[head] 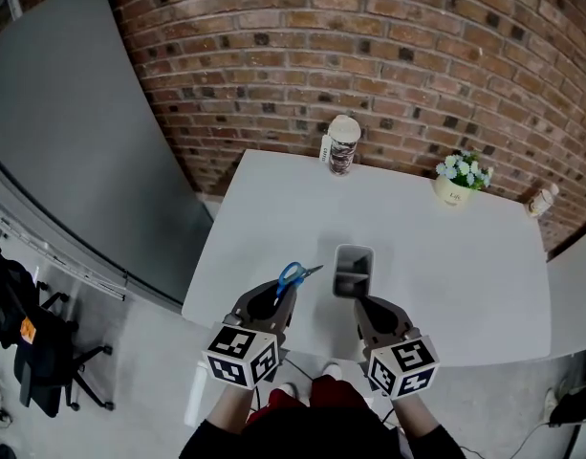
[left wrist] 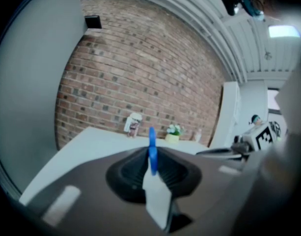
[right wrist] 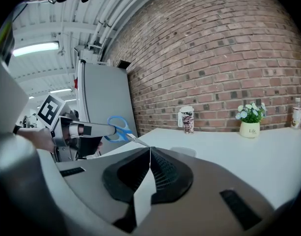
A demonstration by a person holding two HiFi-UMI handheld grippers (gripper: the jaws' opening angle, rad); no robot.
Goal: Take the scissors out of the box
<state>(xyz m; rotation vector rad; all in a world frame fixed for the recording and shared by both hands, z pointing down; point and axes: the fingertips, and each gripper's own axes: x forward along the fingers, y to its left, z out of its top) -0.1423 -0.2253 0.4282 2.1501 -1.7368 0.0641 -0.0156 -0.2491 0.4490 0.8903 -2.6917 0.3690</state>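
Blue-handled scissors (head: 293,275) hang above the white table's (head: 465,285) near edge, blades pointing right. My left gripper (head: 284,292) is shut on their handle; in the left gripper view the blue handle (left wrist: 151,149) stands up edge-on between the pads. From the right gripper view the scissors (right wrist: 118,129) stick out of the left gripper (right wrist: 86,130). The small grey open-topped box (head: 354,270) stands on the table just right of the scissors. My right gripper (head: 361,303) is shut and empty, its tip right at the box's near side. The box's inside is dark.
At the table's back edge, against the brick wall, stand a white-lidded jar (head: 343,145), a small pot of flowers (head: 453,187) and a little bottle (head: 541,200). A grey panel (head: 73,142) and a black office chair (head: 30,347) are on the left.
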